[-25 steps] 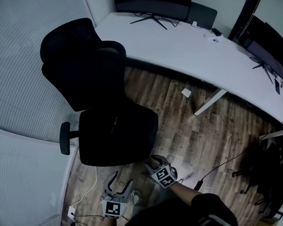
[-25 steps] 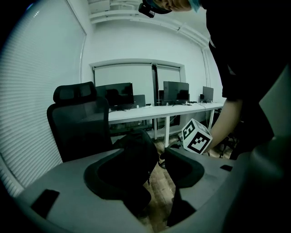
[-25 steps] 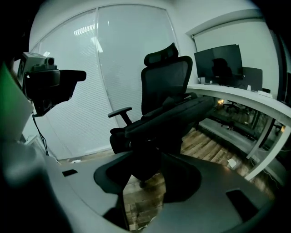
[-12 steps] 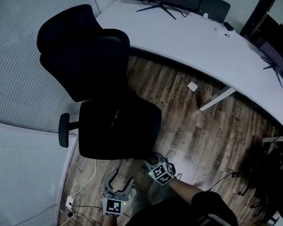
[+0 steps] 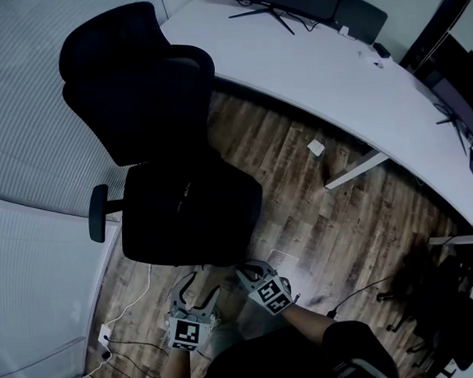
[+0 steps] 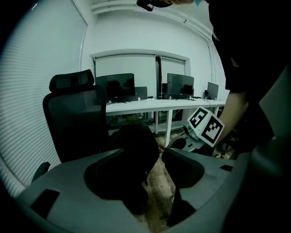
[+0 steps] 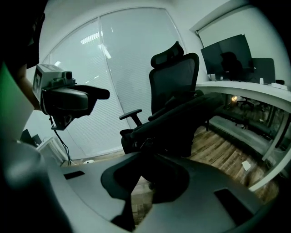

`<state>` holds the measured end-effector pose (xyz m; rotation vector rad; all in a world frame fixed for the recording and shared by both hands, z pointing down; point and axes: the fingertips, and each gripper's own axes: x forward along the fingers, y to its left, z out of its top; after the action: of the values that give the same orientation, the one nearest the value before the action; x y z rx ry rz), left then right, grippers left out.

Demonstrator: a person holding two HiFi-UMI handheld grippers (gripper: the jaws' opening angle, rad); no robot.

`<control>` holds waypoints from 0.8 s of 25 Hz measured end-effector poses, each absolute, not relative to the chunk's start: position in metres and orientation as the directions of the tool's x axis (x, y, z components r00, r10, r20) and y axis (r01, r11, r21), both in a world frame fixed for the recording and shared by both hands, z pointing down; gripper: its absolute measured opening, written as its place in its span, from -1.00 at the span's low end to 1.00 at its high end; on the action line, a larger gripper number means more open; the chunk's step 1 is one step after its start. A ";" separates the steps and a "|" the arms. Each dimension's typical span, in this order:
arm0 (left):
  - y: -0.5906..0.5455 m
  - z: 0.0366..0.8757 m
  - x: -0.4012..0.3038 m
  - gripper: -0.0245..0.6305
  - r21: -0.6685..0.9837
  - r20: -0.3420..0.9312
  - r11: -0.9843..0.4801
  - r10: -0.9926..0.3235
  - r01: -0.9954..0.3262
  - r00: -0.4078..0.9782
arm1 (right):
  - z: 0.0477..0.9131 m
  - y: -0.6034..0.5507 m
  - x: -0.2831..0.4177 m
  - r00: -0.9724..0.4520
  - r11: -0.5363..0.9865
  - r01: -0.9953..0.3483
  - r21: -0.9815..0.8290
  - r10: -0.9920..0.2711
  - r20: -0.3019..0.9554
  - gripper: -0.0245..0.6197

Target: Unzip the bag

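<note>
A black bag (image 5: 194,213) lies on the seat of a black office chair (image 5: 130,87); black on black hides its zipper in the head view. My right gripper (image 5: 249,271) is at the seat's front right corner, its jaws closing to a narrow gap. In the right gripper view the jaws (image 7: 145,159) point at the bag (image 7: 182,118); I cannot tell whether anything is between them. My left gripper (image 5: 200,286) hangs open just in front of the seat. In the left gripper view its jaws (image 6: 144,157) frame the bag (image 6: 136,141) without touching it.
A long white desk (image 5: 333,70) with monitors curves along the back and right, with its leg (image 5: 357,167) on the wood floor. A small white object (image 5: 315,147) lies near it. Cables and a power strip (image 5: 102,335) run at lower left. Window blinds fill the left side.
The right gripper's jaws have narrowed and it has edged toward the seat's front corner. The left gripper has come closer to the seat's front edge.
</note>
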<state>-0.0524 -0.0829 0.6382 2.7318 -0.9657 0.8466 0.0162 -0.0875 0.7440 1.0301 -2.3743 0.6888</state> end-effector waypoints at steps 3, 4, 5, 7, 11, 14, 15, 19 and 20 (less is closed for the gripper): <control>-0.086 0.652 -0.047 -0.09 -0.079 0.567 -0.800 -0.526 -0.594 0.633 | 0.736 -0.088 0.021 -0.636 0.597 -0.749 -0.287 -0.527 0.563 -0.71; -0.087 0.656 -0.044 -0.09 -0.084 0.575 -0.804 -0.521 -0.588 0.631 | 0.733 -0.089 0.023 -0.643 0.598 -0.745 -0.296 -0.525 0.558 -0.71; -0.088 0.659 -0.041 -0.09 -0.089 0.580 -0.808 -0.517 -0.582 0.629 | 0.731 -0.089 0.025 -0.650 0.600 -0.740 -0.303 -0.522 0.553 -0.71; -0.092 0.663 -0.035 -0.09 -0.104 0.586 -0.816 -0.513 -0.569 0.627 | 0.727 -0.091 0.028 -0.661 0.605 -0.732 -0.313 -0.517 0.544 -0.71; -0.096 0.678 -0.025 -0.10 -0.162 0.613 -0.840 -0.497 -0.518 0.614 | 0.724 -0.092 0.031 -0.690 0.613 -0.708 -0.350 -0.496 0.527 -0.71; -0.099 0.691 -0.018 -0.09 -0.214 0.643 -0.861 -0.480 -0.462 0.597 | 0.717 -0.094 0.030 -0.721 0.619 -0.680 -0.393 -0.468 0.511 -0.72; -0.100 0.695 -0.016 -0.09 -0.231 0.654 -0.867 -0.474 -0.441 0.590 | 0.715 -0.095 0.029 -0.730 0.619 -0.672 -0.406 -0.462 0.504 -0.72; -0.105 0.709 -0.009 -0.10 -0.263 0.678 -0.878 -0.463 -0.400 0.571 | 0.708 -0.097 0.028 -0.758 0.618 -0.645 -0.450 -0.443 0.478 -0.72; -0.105 0.712 -0.007 -0.10 -0.264 0.680 -0.880 -0.460 -0.395 0.571 | 0.707 -0.097 0.028 -0.763 0.620 -0.640 -0.454 -0.440 0.474 -0.72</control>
<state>-0.0072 -0.1054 0.7122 2.8571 -0.7792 1.2750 0.0278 -0.0971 0.7069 0.8708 -2.5298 0.8906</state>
